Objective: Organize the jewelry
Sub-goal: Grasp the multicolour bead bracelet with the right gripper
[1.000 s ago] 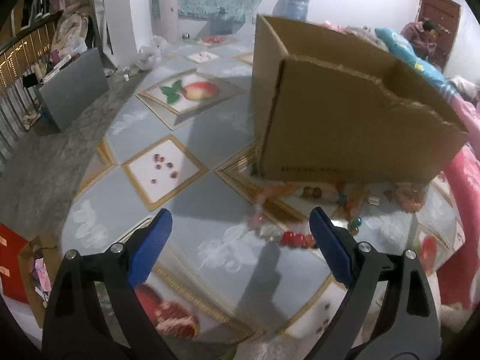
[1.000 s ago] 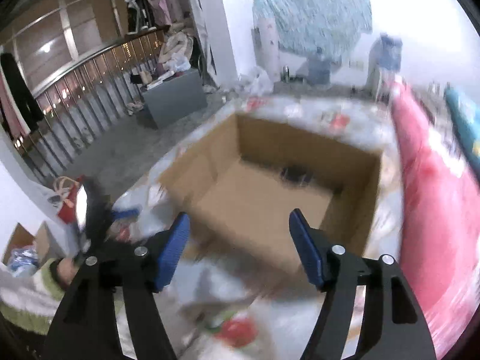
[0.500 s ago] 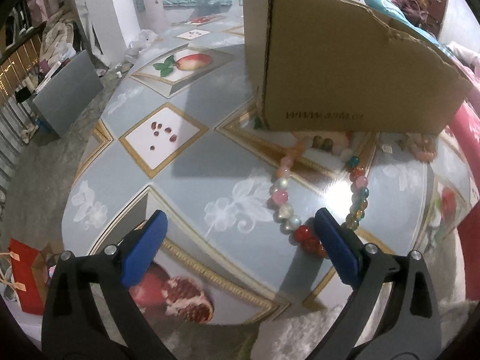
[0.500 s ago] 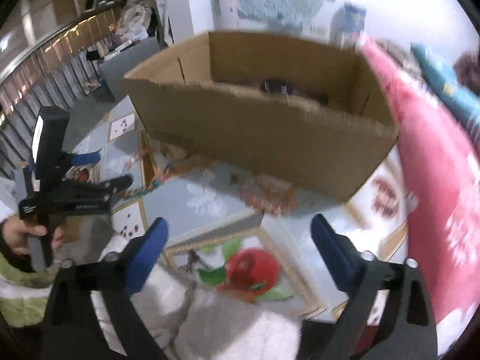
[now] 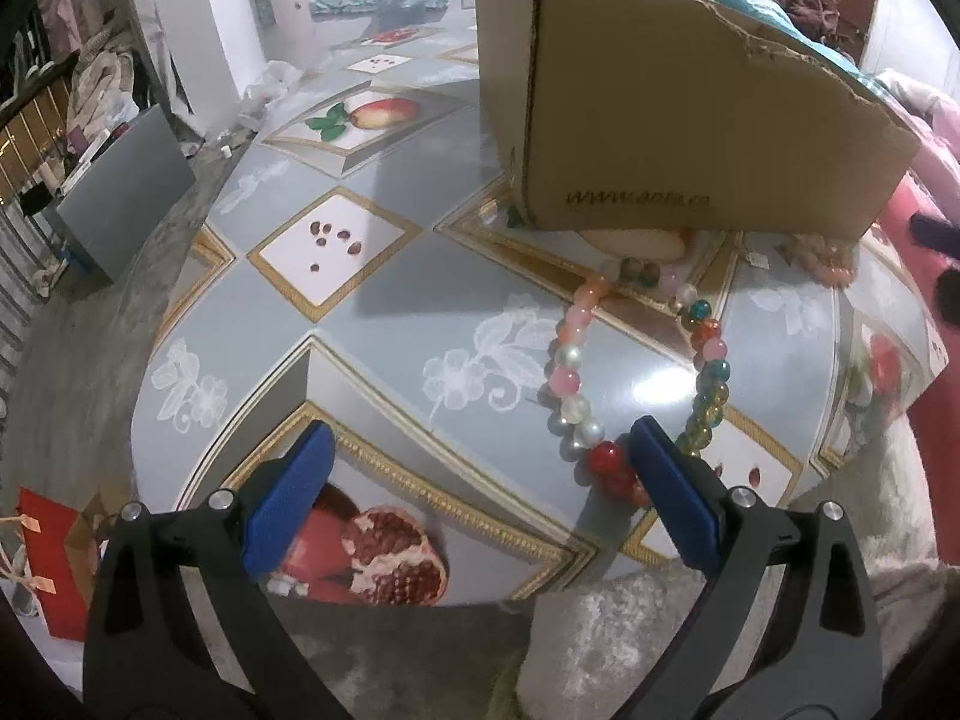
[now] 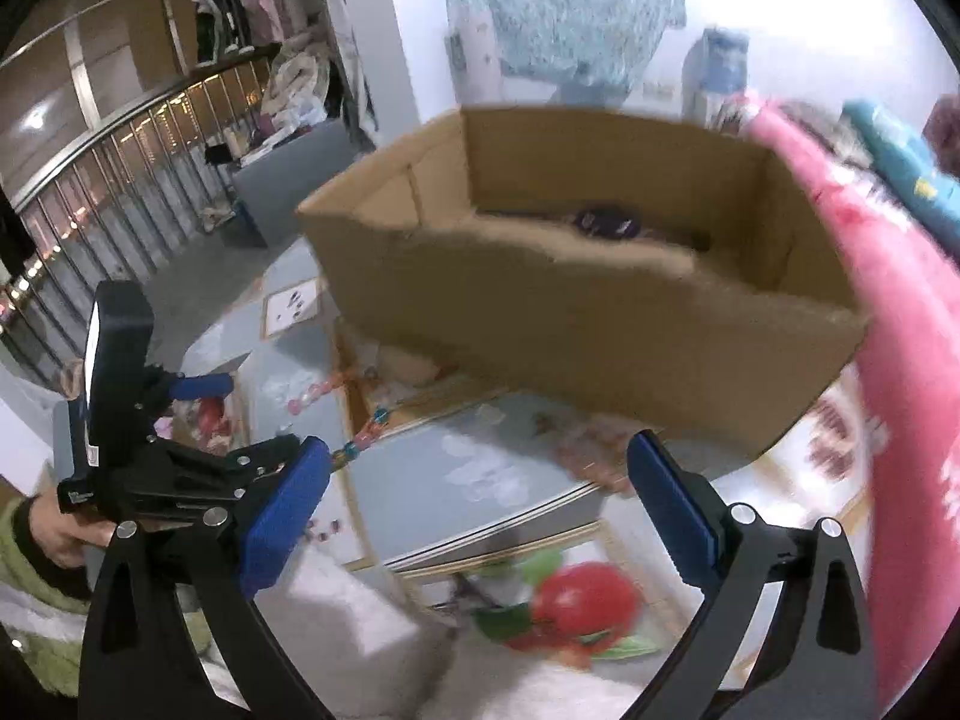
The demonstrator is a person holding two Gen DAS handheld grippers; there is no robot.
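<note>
Here, my left gripper [image 5: 477, 468] hangs over a table [image 5: 384, 324] covered in a grey-blue, fruit-printed cloth, jaws released wide with nothing between them; they have just finished opening. A beaded necklace [image 5: 570, 360] of pink, pearl, green and red beads lies looped on the cloth, its red end just beside my gripper's right-hand blue pad [image 5: 672, 498]; whether they touch I cannot tell. The loop's far end runs up to the foot of an open cardboard box [image 5: 690, 120] that walls off the back of the table. A smaller pinkish beaded piece [image 5: 822, 255] lies near the box's right corner. My right gripper [image 6: 477, 495] is also spread wide and empty, having just opened, above the cloth in front of the box. Something dark [image 6: 606, 222] sits inside the box, blurred. A pink blanket [image 6: 900, 330] crowds the right side.
</note>
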